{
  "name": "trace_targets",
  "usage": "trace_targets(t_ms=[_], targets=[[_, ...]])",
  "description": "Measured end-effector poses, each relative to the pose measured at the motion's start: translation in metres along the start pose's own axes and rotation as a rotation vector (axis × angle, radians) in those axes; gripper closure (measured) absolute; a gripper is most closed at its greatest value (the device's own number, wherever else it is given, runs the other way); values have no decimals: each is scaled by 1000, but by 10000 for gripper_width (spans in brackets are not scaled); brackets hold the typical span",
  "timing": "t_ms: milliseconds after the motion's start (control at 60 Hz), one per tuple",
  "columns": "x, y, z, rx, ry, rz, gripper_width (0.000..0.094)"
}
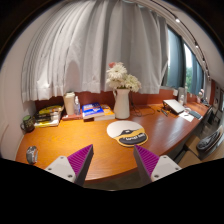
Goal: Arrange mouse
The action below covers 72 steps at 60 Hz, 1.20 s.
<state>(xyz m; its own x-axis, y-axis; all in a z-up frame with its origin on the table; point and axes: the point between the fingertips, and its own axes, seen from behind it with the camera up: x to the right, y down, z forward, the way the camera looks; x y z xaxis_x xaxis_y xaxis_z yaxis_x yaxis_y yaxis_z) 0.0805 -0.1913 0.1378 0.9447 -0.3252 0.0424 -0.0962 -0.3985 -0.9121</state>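
- The claw (112, 163) hung wide open and empty above the worktop's (70, 140) near edge, one purple pad (79, 160) on each of its two fingers.
- Just beyond the fingers lay one round mouse mat (127, 132) with what looked like a dark mouse (128, 139) resting on it; too small to be sure.
- Judged step: the approach, with nothing gripped yet. The next move would call for reaching forward and down, fingers straddling the mouse.
- Farther back stood one white vase (122, 103) of flowers, one pale jug (71, 103) and a few books (92, 111).
- Behind those hung white curtains (85, 45).
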Motion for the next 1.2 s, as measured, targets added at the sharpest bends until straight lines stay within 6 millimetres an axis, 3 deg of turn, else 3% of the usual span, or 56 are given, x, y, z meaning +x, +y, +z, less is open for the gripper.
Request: trace_targets(t_ms=[83, 100, 133, 183, 317, 500, 667, 783, 900, 1050, 1200], targets=[[-41, 41, -5, -58, -62, 14, 126], [-32, 18, -8, -60, -76, 20, 127], [-49, 34, -13, -95, -109, 22, 127], [-99, 92, -13, -137, -147, 3, 127], [-193, 140, -25, -203, -286, -33, 127], [-302, 165, -29, -254, -427, -100, 125], [-371, 149, -10, -231, -482, -144, 117], [-399, 135, 12, -219, -483, -158, 128], [-417, 127, 33, -224, -468, -153, 203], [-414, 126, 48, -264, -409, -180, 419], [-416, 127, 49, -296, -440, -149, 470]])
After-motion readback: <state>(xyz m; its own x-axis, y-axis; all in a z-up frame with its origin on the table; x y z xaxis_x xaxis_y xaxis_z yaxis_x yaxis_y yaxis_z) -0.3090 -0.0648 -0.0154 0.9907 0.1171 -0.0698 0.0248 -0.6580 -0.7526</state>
